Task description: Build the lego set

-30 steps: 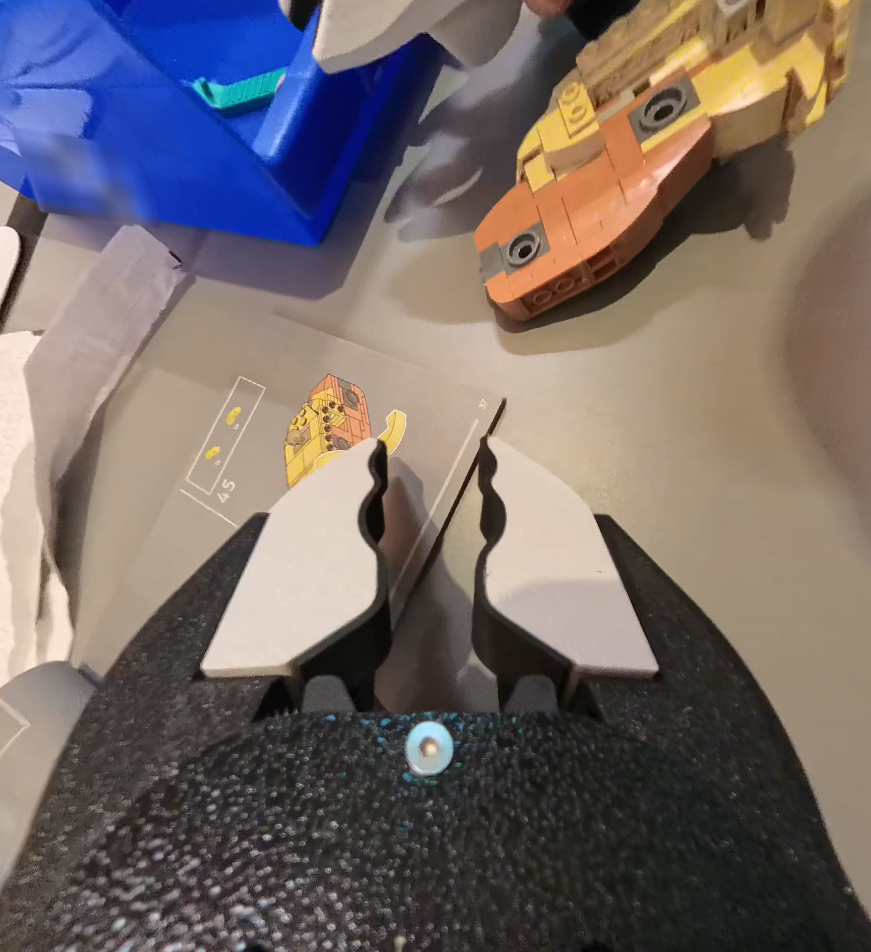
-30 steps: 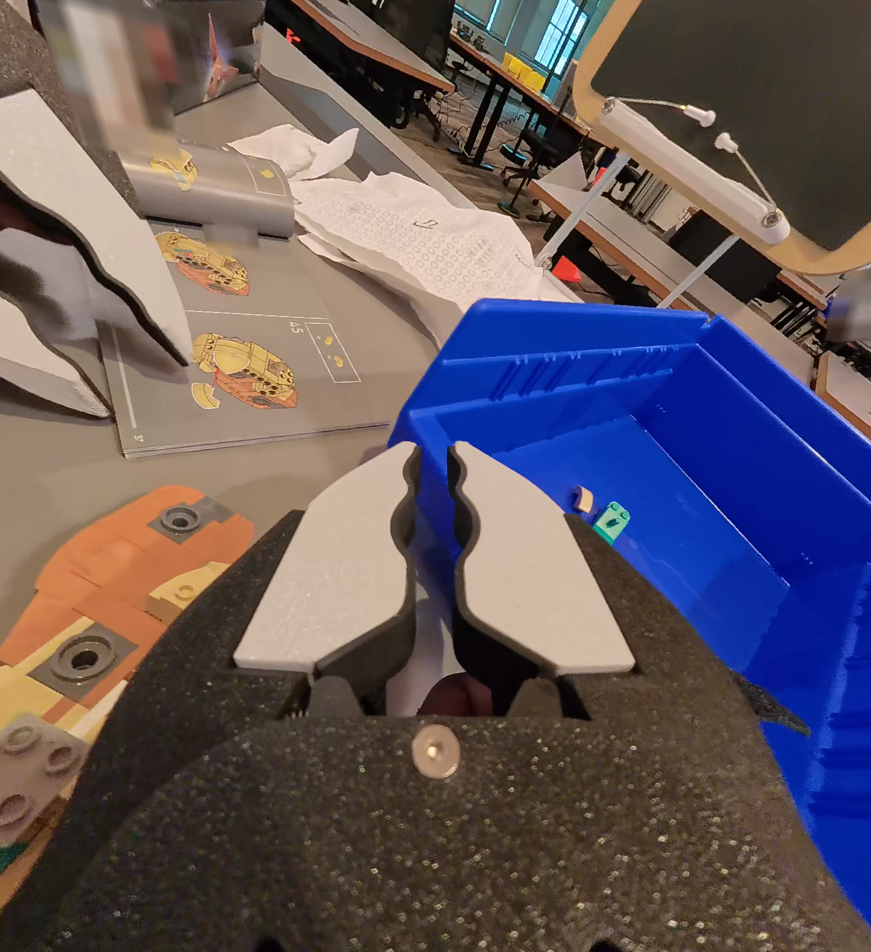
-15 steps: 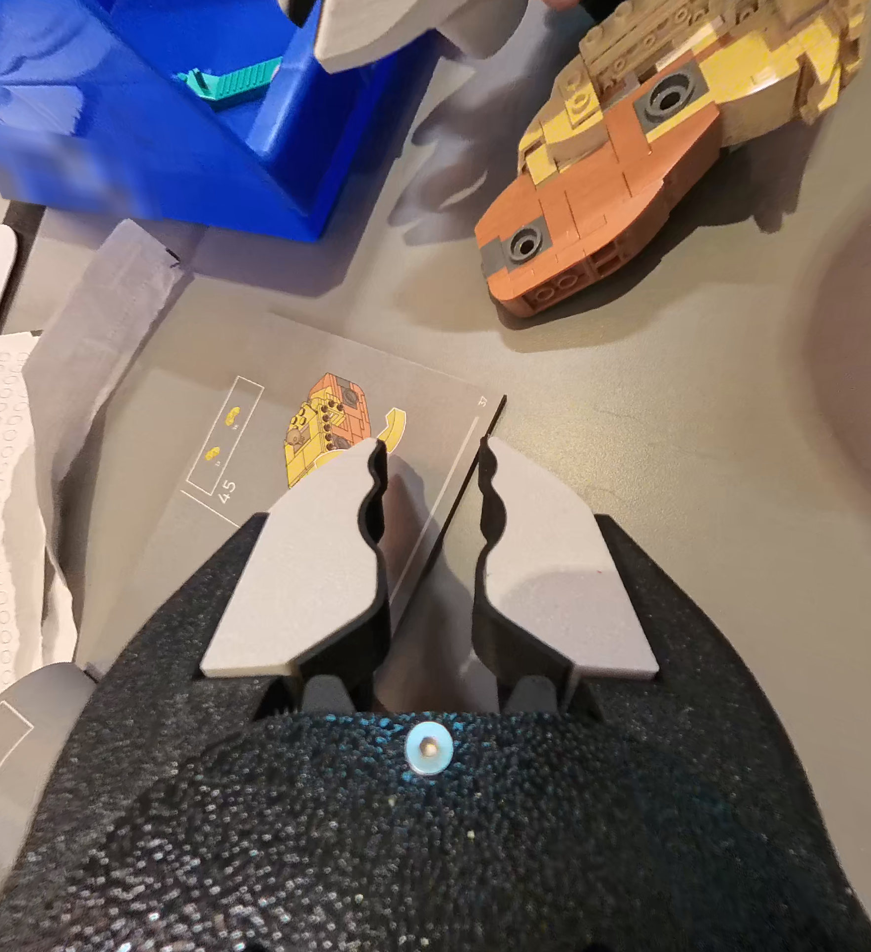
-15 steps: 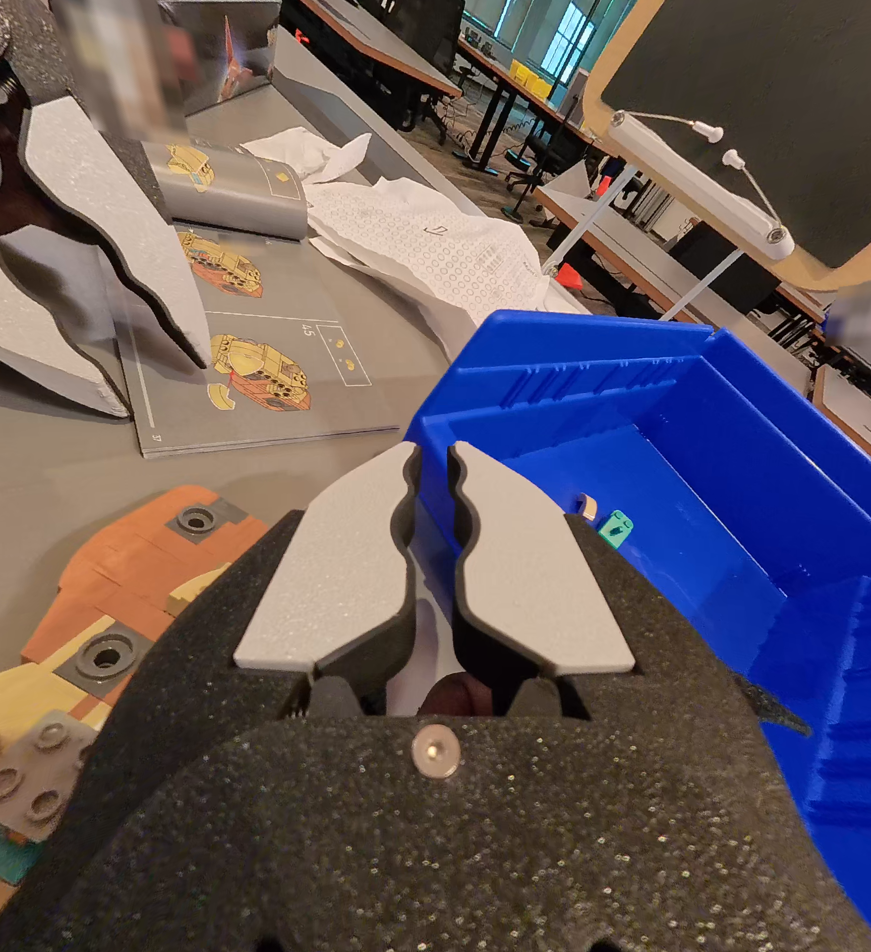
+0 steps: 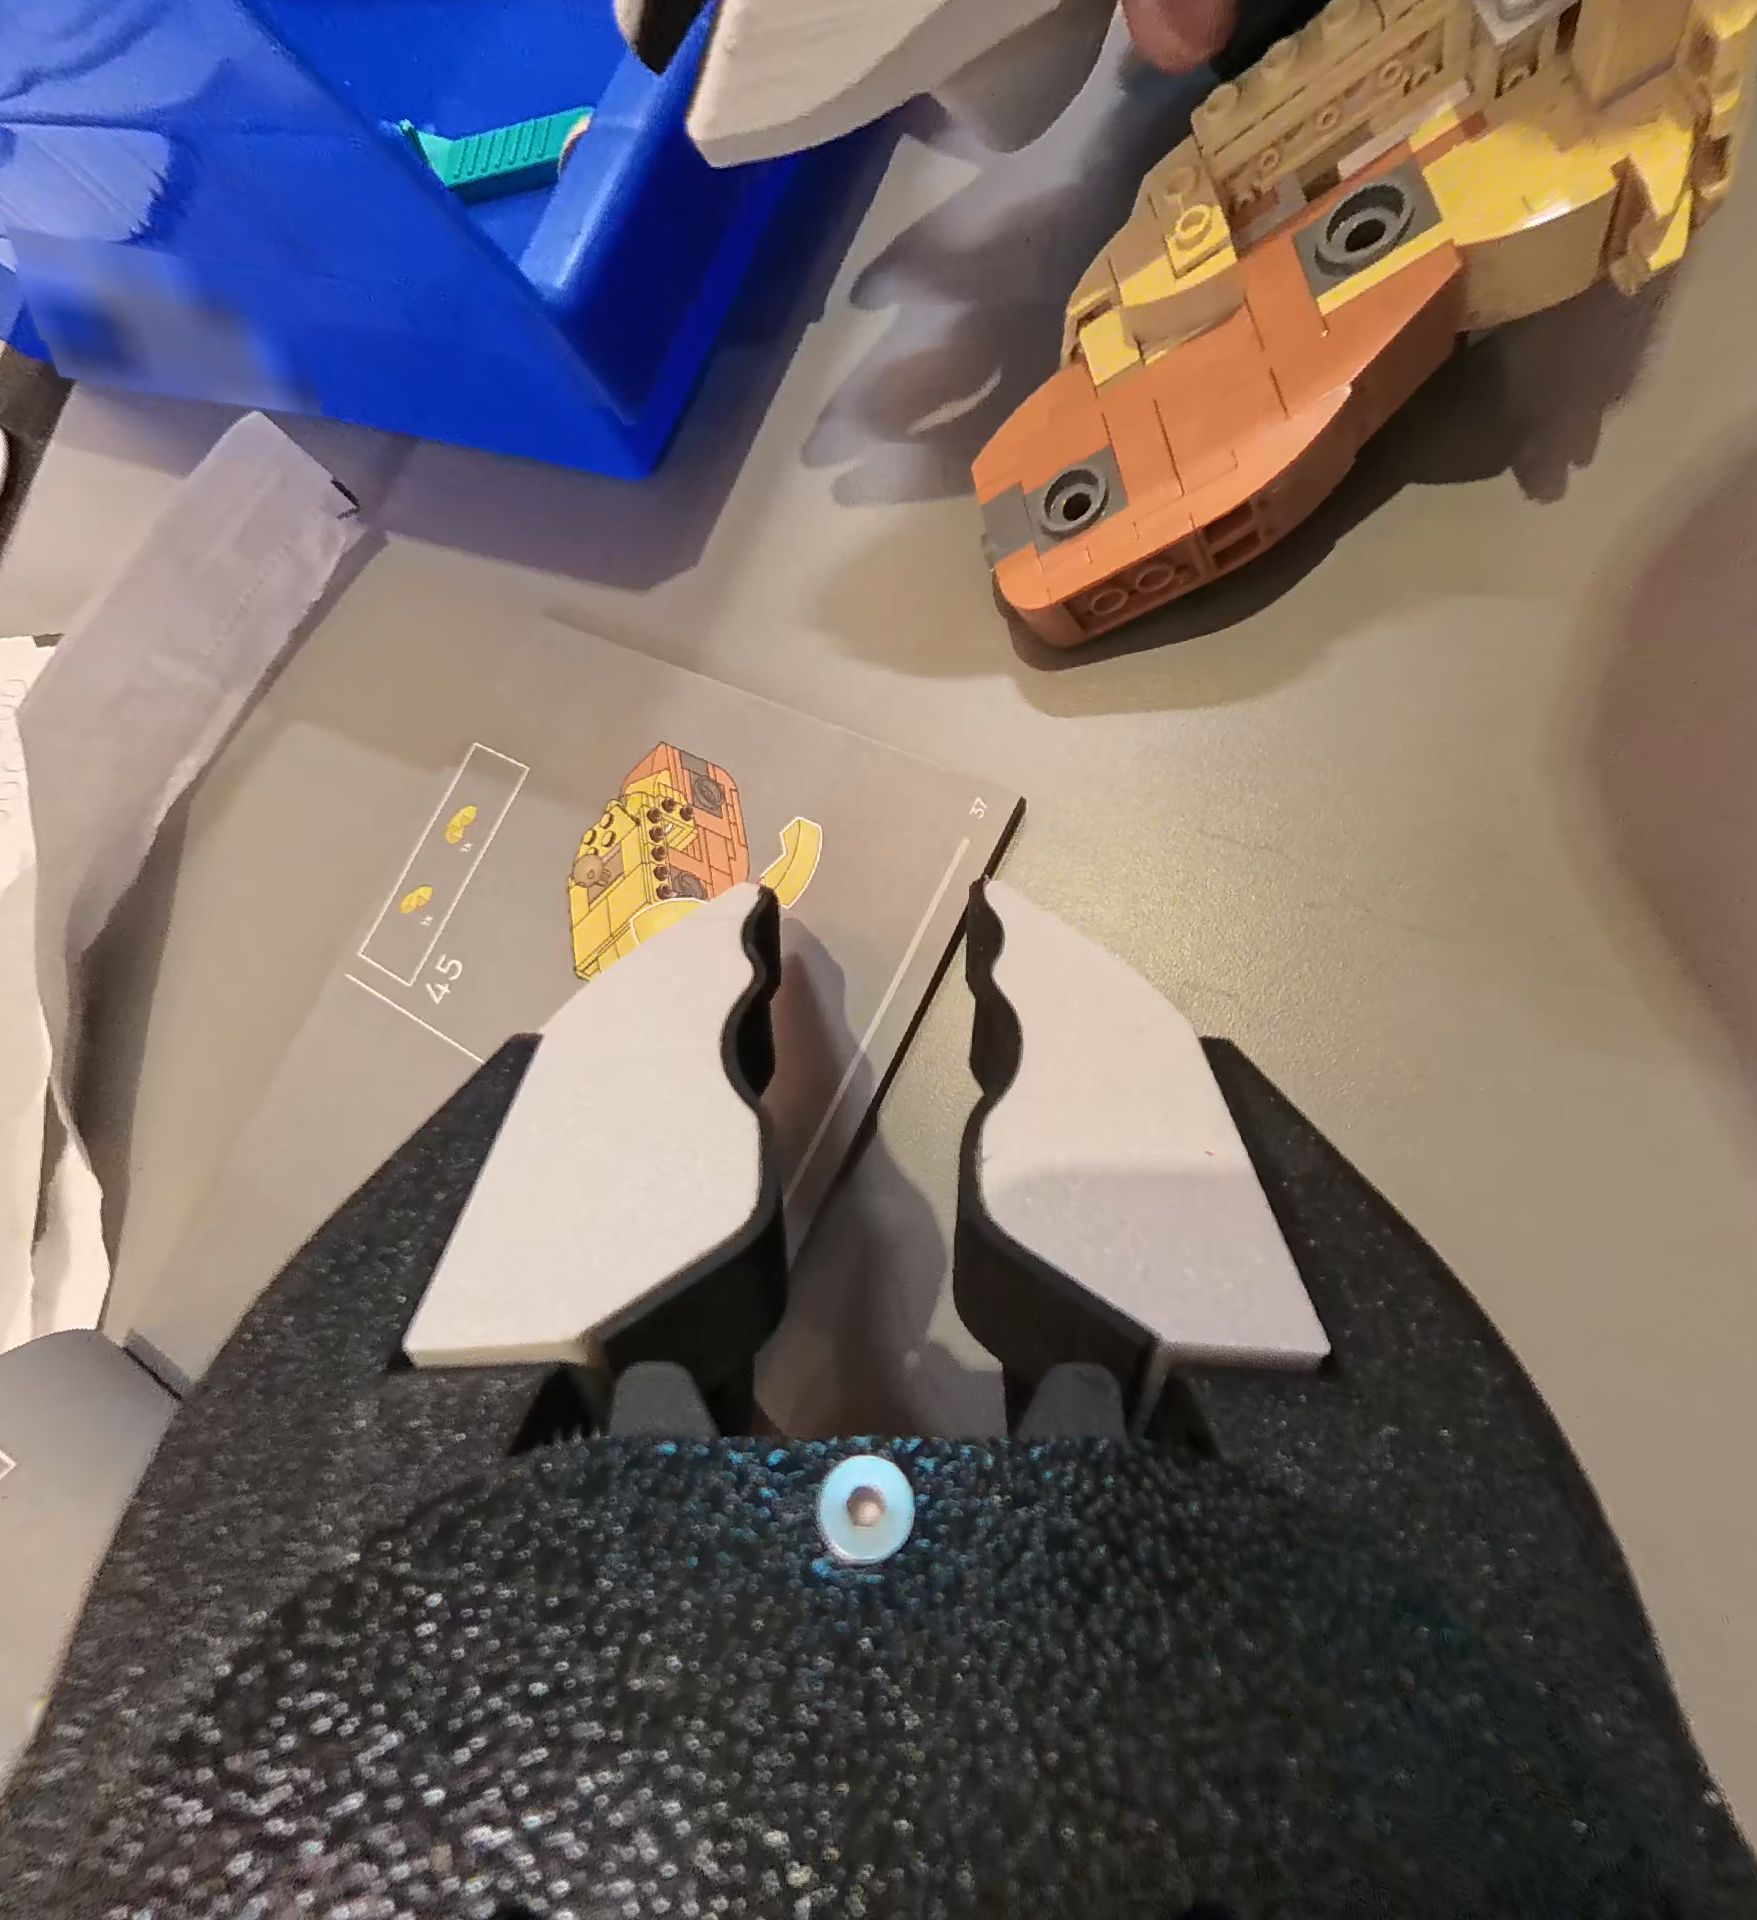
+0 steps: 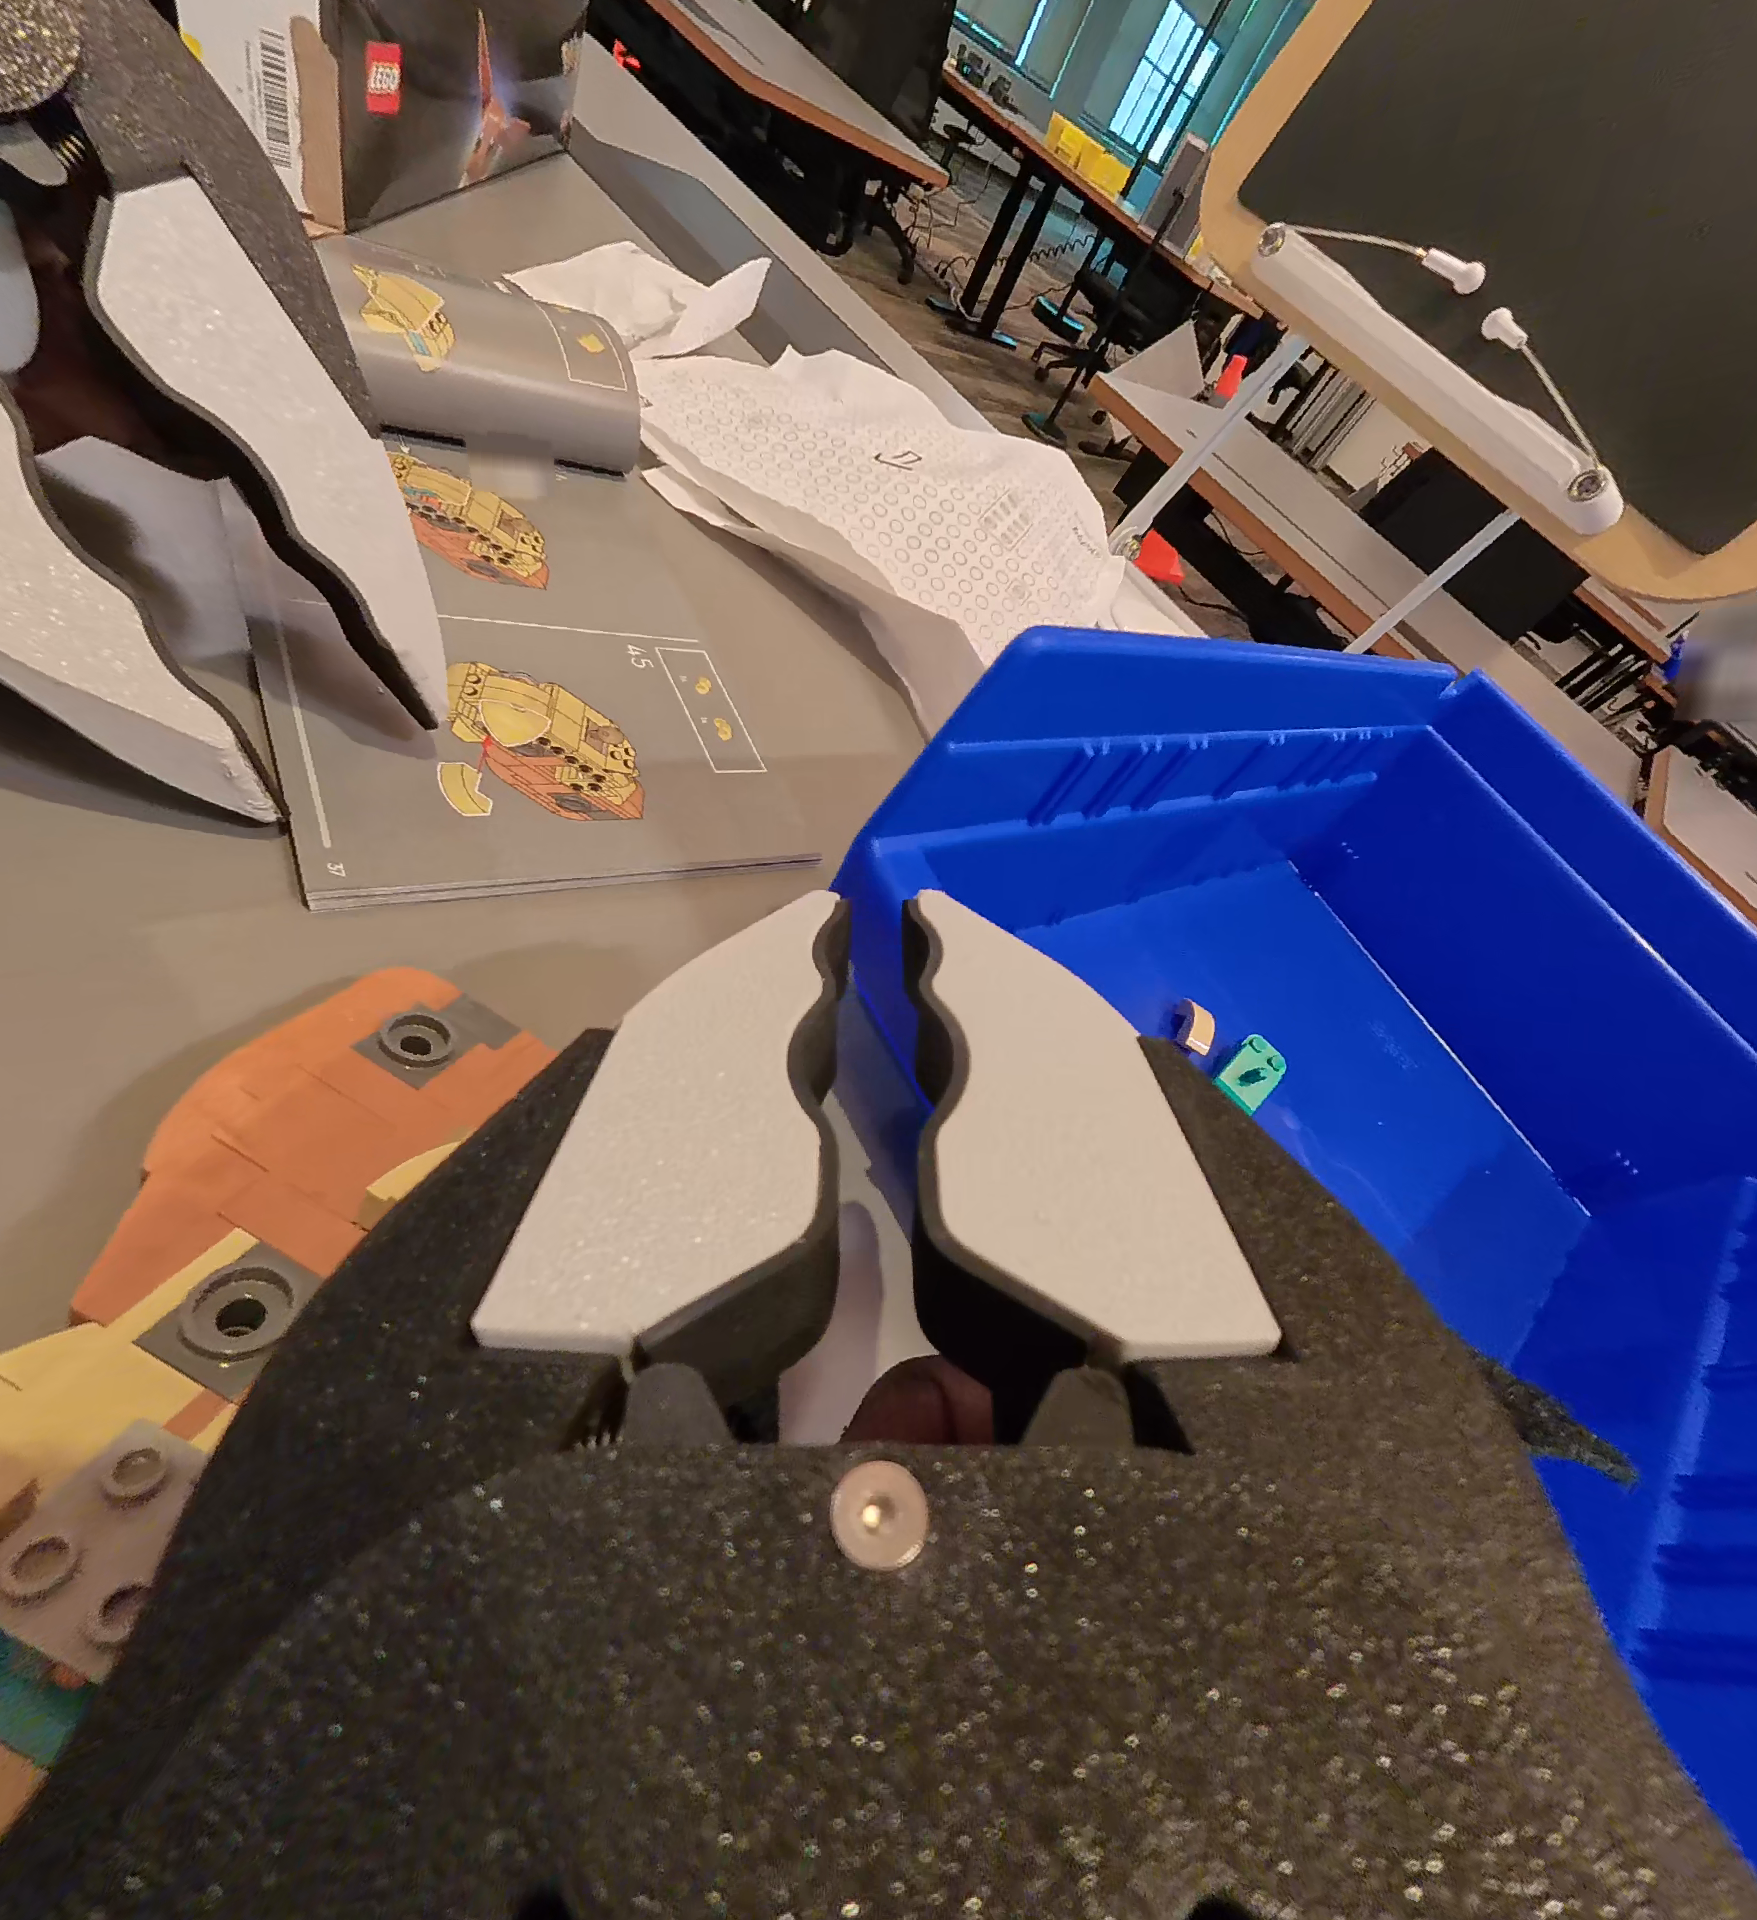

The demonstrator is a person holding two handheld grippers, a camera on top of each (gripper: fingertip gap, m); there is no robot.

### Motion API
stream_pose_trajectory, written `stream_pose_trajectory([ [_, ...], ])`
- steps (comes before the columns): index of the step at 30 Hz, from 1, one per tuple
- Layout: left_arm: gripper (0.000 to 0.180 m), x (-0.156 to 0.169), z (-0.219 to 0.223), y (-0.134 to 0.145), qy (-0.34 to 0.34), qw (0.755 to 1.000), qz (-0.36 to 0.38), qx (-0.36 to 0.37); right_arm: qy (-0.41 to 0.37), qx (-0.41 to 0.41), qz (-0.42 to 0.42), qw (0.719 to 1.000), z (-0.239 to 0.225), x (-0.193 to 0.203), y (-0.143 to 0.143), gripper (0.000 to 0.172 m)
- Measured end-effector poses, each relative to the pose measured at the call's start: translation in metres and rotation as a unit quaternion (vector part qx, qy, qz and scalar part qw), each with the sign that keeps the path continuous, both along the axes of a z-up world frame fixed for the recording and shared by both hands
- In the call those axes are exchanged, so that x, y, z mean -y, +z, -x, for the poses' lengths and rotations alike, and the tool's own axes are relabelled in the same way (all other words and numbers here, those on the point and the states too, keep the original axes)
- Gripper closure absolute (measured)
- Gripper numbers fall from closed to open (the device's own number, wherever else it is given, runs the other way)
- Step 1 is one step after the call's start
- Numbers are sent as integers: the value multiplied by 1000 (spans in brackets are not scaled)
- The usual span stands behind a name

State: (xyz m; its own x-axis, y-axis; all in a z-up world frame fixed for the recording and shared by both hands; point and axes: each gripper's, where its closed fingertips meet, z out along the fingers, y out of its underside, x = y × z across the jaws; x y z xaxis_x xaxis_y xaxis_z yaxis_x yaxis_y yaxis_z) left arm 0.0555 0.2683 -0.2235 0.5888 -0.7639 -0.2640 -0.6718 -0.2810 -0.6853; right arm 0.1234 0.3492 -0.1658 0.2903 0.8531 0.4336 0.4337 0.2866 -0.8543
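My left gripper (image 5: 874, 894) is open and empty, with its tips over the corner of a grey instruction booklet (image 5: 541, 831). The right wrist view shows it (image 6: 339, 764) at the left, fingers spread on the booklet (image 6: 541, 810). My right gripper (image 6: 874, 904) is shut on the near corner wall of a blue bin (image 6: 1269, 748). The wall runs between its two pads. One of its fingers (image 5: 801, 83) shows at the bin (image 5: 334, 291) in the left wrist view. A brown, tan and yellow brick model (image 5: 1217, 395) lies on the table beside the bin (image 6: 313, 1122).
A teal piece (image 6: 1250, 1075) and a small tan piece (image 6: 1194, 1023) lie in the bin. White perforated paper (image 6: 905, 499) lies beyond the booklet. A cardboard box (image 6: 417, 94) stands at the table's far end. Other desks and chairs stand behind. My right fingertips sit around 12 centimetres from my left ones.
The right gripper has stayed shut on the bin's corner and shifted a little with it. The teal piece has slid slightly in the bin. The left gripper has stayed open over the booklet.
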Motion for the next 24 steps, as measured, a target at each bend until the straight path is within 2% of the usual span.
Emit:
stream_pose_trajectory([
  [24,147,-2,1,8,32,993,50,104,13,8,-24,1000,1,6,1,162],
])
